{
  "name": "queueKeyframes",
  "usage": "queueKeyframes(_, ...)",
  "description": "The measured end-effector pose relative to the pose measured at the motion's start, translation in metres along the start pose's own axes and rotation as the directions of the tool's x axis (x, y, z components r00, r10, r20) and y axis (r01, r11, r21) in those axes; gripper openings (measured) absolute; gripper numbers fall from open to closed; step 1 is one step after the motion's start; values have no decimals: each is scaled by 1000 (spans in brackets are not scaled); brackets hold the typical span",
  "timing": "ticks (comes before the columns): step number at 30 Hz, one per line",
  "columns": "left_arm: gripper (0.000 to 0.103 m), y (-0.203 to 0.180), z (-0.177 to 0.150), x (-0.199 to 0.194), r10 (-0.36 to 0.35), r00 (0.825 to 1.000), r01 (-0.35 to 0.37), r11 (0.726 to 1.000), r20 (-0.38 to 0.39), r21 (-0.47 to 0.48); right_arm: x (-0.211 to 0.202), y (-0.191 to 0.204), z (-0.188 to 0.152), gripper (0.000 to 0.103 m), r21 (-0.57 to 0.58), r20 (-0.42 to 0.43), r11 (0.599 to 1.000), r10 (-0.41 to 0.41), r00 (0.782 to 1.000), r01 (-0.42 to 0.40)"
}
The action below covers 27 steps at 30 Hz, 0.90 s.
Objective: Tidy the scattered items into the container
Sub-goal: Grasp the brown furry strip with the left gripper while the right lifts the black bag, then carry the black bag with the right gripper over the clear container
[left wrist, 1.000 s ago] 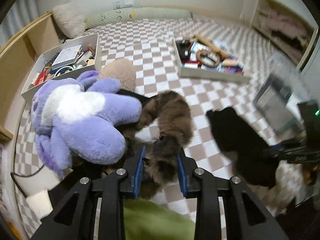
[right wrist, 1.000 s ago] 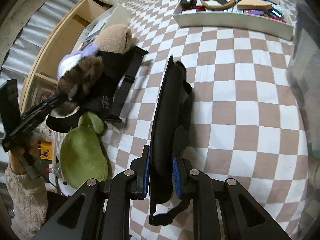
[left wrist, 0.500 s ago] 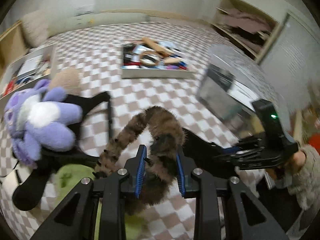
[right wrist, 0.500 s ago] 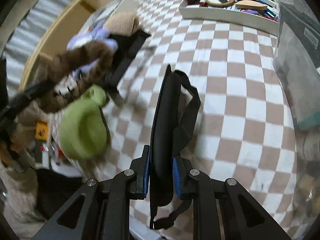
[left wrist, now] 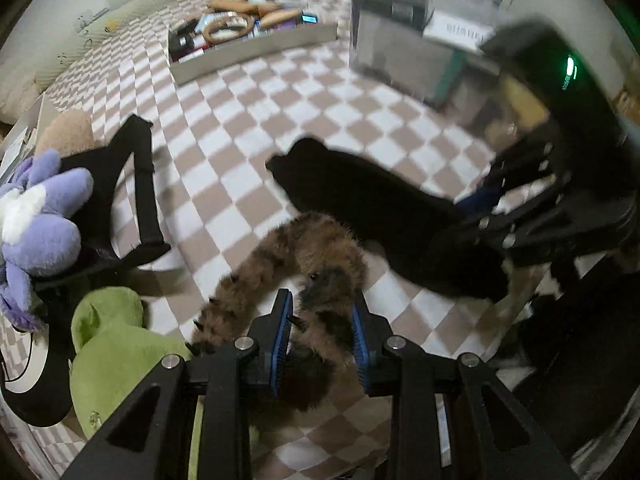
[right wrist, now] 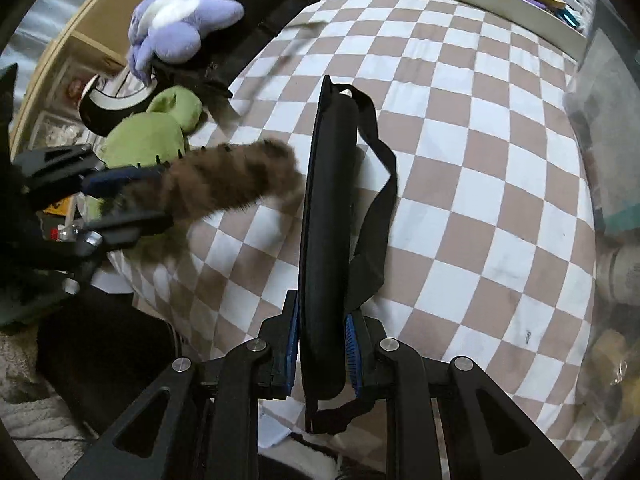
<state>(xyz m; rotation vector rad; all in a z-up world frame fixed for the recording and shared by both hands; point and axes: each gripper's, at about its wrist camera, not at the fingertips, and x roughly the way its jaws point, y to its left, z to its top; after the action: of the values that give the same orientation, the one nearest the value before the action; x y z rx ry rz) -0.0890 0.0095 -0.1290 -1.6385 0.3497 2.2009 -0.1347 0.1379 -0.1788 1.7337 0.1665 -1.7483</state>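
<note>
My left gripper (left wrist: pixel 322 332) is shut on a brown furry plush (left wrist: pixel 316 256) that dangles over the checkered cloth; the right wrist view shows the same plush (right wrist: pixel 224 184) at the left, with the left gripper (right wrist: pixel 132 196) around it. A flat black pouch with a strap (right wrist: pixel 328 216) stands on edge between the pads of my right gripper (right wrist: pixel 322 340), which is shut on it. In the left wrist view that pouch (left wrist: pixel 372 208) is a dark blurred shape held by the right gripper (left wrist: pixel 476 204). A clear plastic container (left wrist: pixel 404 36) stands at the upper right.
A purple plush (left wrist: pixel 36 216), a green plush (left wrist: pixel 116 352), a tan plush (left wrist: pixel 68 132) and a black strap piece (left wrist: pixel 132 196) lie on the left. A shallow tray of small items (left wrist: pixel 248 52) sits at the back. Wooden shelving (right wrist: pixel 76 36) borders the left.
The left gripper carried the brown plush to the right, away from the purple plush and toward the black pouch and clear container. The right gripper shifted slightly, still holding the pouch.
</note>
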Motion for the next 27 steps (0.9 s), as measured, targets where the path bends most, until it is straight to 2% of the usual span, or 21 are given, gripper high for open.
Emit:
queueKeyframes(9, 29, -11, -6, 10, 30, 999, -29, 997, -12, 72, 22, 6, 19, 25, -4, -43, 997, -72, 996, 72)
queueKeyframes(16, 29, -8, -5, 3, 29, 1000, -29, 998, 0, 52, 28, 3, 26, 24, -2, -28, 995, -104, 994, 104)
queueKeyframes(22, 29, 4, -2, -25, -46, 997, 47, 998, 61, -30, 8, 10, 23, 23, -11, 32, 999, -44, 999, 44)
queueKeyframes(27, 29, 16, 3, -49, -99, 987, 111, 990, 126, -92, -24, 12, 25, 23, -2, 116, 1000, 10, 993, -10)
